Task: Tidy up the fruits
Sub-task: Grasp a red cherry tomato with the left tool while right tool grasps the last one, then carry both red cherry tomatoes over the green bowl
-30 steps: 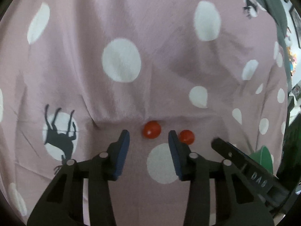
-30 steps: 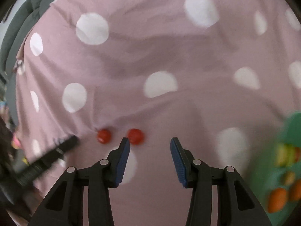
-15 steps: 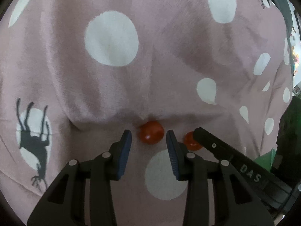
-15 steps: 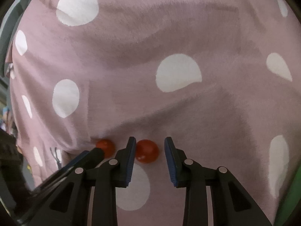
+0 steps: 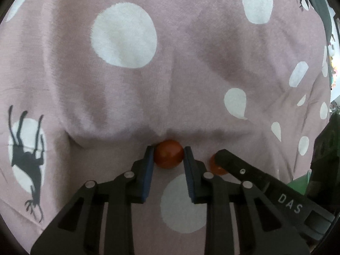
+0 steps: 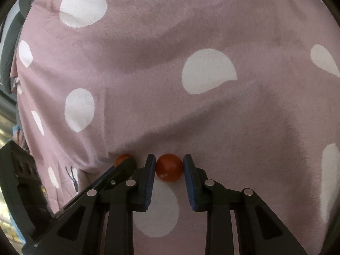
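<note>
We find the left claw (image 5: 169, 156) clamped on one red tomato (image 5: 169, 156) and the right claw (image 6: 169, 166) clamped on the second tomato (image 6: 169, 167), side by side, both fruits resting on the pink spotted cloth (image 5: 191, 74), which stretches beyond.

second tomato (image 5: 214, 166) half behind gripper finger

Both claws point steeply downward, side by side and close together. The left claw (image 5: 169, 156) has just been closing and now pinches a small red fruit (image 5: 169, 156). The right claw (image 6: 169, 166) has likewise just been closing and clamps another (image 6: 169, 167).
</note>
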The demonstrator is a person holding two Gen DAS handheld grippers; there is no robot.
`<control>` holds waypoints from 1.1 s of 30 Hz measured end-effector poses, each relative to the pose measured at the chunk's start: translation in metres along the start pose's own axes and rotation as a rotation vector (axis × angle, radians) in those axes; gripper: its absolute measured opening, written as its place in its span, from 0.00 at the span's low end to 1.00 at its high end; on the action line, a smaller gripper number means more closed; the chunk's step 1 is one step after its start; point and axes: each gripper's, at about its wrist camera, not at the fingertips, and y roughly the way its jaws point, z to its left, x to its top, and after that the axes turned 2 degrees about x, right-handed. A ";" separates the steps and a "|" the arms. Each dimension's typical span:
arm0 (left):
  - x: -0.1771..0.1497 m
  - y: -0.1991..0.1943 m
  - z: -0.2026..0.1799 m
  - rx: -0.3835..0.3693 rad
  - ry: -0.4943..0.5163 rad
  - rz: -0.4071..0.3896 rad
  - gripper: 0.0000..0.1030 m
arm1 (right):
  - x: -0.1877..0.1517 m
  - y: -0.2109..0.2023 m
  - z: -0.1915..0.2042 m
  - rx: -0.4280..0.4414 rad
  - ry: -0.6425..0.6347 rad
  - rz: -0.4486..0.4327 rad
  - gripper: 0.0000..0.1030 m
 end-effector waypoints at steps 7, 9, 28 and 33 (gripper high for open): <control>-0.008 -0.037 -0.014 0.111 0.093 -0.035 0.26 | -0.003 -0.029 -0.004 -0.025 0.001 -0.063 0.28; -0.015 -0.051 -0.015 0.130 0.119 -0.049 0.26 | -0.010 -0.041 -0.002 -0.030 -0.001 -0.086 0.28; -0.112 -0.145 -0.051 0.078 0.219 -0.147 0.26 | -0.063 -0.165 -0.029 -0.125 -0.057 -0.315 0.28; -0.119 -0.155 -0.084 0.047 0.271 -0.178 0.26 | -0.067 -0.201 -0.042 -0.173 -0.035 -0.410 0.28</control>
